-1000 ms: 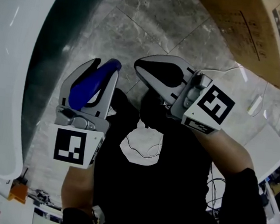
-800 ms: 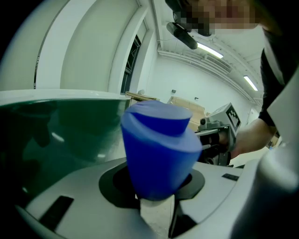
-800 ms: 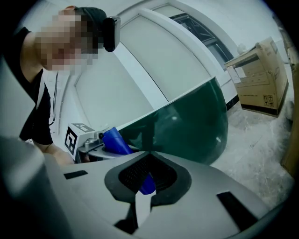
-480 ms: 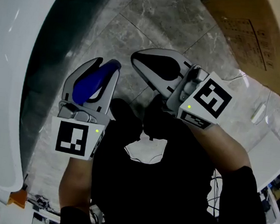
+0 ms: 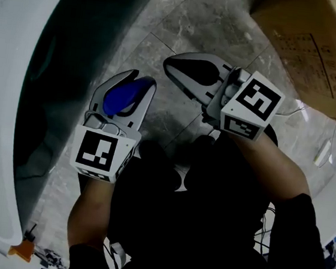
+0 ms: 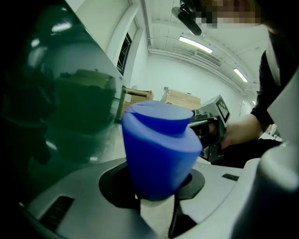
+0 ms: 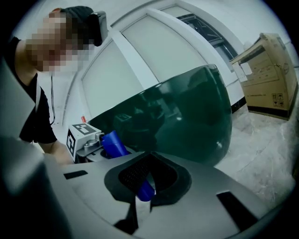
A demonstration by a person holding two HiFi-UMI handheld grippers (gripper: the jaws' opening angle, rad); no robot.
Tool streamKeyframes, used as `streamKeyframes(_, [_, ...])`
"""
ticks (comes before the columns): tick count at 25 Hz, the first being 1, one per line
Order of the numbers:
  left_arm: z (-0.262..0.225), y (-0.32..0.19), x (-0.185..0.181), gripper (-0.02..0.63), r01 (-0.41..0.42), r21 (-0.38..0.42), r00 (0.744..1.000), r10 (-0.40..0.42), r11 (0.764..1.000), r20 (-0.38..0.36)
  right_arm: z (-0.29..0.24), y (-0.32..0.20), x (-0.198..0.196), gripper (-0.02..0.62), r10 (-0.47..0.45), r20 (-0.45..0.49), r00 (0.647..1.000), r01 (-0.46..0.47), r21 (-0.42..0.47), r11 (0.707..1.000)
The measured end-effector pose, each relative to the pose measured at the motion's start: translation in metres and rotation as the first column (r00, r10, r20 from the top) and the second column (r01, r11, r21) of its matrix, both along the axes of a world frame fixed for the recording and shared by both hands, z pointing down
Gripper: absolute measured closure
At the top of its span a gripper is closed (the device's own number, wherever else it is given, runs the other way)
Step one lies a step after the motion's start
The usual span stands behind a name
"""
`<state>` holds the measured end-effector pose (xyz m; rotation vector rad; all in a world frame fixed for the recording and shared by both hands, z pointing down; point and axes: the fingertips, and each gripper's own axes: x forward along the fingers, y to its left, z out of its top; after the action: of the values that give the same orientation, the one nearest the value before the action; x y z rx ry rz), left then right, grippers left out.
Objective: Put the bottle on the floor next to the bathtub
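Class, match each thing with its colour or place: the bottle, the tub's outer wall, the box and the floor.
Things:
1. bottle
2. tub outer wall
3. box
4. floor

Descriptions:
A. brown, at the top right of the head view
B. grey marbled tiles
C. blue, held in the left gripper
D. dark green

Pairs: 1-C, 2-D, 3-A, 4-B

surface: grey marble floor [image 5: 217,22] | on it: bathtub [image 5: 20,54], cardboard box [image 5: 322,52]
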<state>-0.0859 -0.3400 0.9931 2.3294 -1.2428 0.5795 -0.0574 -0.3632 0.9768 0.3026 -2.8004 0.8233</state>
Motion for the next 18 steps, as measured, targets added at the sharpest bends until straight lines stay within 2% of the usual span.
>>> streamKeyframes(4, [0.02, -0.001, 0.004, 0.448, -0.044, -0.021, 0.999, 0.045, 0.999, 0.014, 0.012, -0.014, 0.006, 0.568, 0.029, -0.004, 1.0, -0.029, 0.014, 0.999])
streamKeyframes(9, [0.043, -0.004, 0.01, 0.448, -0.042, -0.066, 0.999, 0.043, 0.997, 0.016, 0.016, -0.019, 0.013, 0.568, 0.017, -0.04, 0.999, -0.013, 0.099, 0.995])
streamKeyframes(12, [0.055, -0.007, 0.013, 0.448, -0.042, -0.095, 0.999, 0.044, 0.995, 0.019, 0.02, -0.021, 0.02, 0.568, 0.038, -0.064, 0.997, -0.031, 0.096, 0.995])
streamKeyframes(15, [0.058, -0.017, 0.018, 0.448, -0.044, -0.09, 0.998, 0.048, 0.995, 0.038, 0.018, -0.023, 0.029, 0.568, 0.013, -0.048, 0.999, -0.008, 0.112, 0.994])
streamKeyframes(18, [0.066, -0.018, 0.021, 0.448, -0.035, -0.085, 0.995, 0.043, 0.996, 0.089, 0.031, -0.024, 0.045, 0.568, 0.044, -0.135, 0.99, -0.023, 0.156, 0.988])
